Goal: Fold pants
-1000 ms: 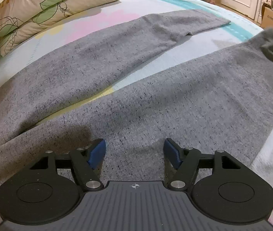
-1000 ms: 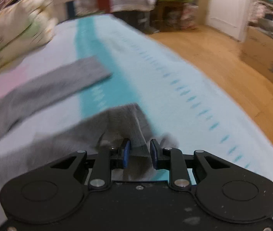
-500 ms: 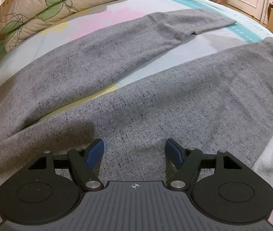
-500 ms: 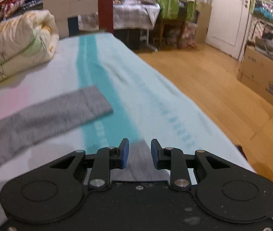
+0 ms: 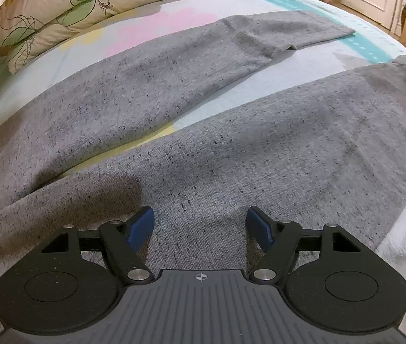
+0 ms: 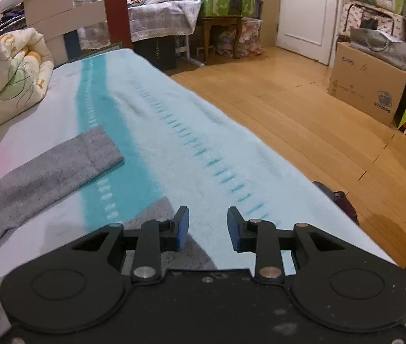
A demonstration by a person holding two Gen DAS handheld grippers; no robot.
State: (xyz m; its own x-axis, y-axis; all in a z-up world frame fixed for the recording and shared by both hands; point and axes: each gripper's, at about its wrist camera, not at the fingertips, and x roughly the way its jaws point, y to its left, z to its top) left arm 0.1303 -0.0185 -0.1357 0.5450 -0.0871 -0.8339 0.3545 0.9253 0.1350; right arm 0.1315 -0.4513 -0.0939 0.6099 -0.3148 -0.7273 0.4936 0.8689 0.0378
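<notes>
Grey speckled pants [image 5: 231, 149] lie spread on the bed with both legs stretched away and apart. The far leg's cuff [image 5: 317, 28] lies on the teal stripe; the near leg's cuff [image 5: 403, 80] lies at the right. My left gripper [image 5: 200, 225] is open and empty, low over the near leg's upper part. My right gripper [image 6: 208, 228] is open and empty just above the near leg's cuff [image 6: 157, 215]. The far leg [image 6: 48, 172] shows at the left in the right wrist view.
The bed sheet [image 6: 174, 132] is pale with a teal stripe. Floral pillows [image 5: 82, 8] lie at the bed's head. The bed's edge drops to a wooden floor [image 6: 303, 120] at the right, with a cardboard box [image 6: 366, 86] and bags beyond.
My right gripper let go of the near leg's cuff, which now lies flat on the bed, and its jaws opened wider. My left gripper stayed open over the pants.
</notes>
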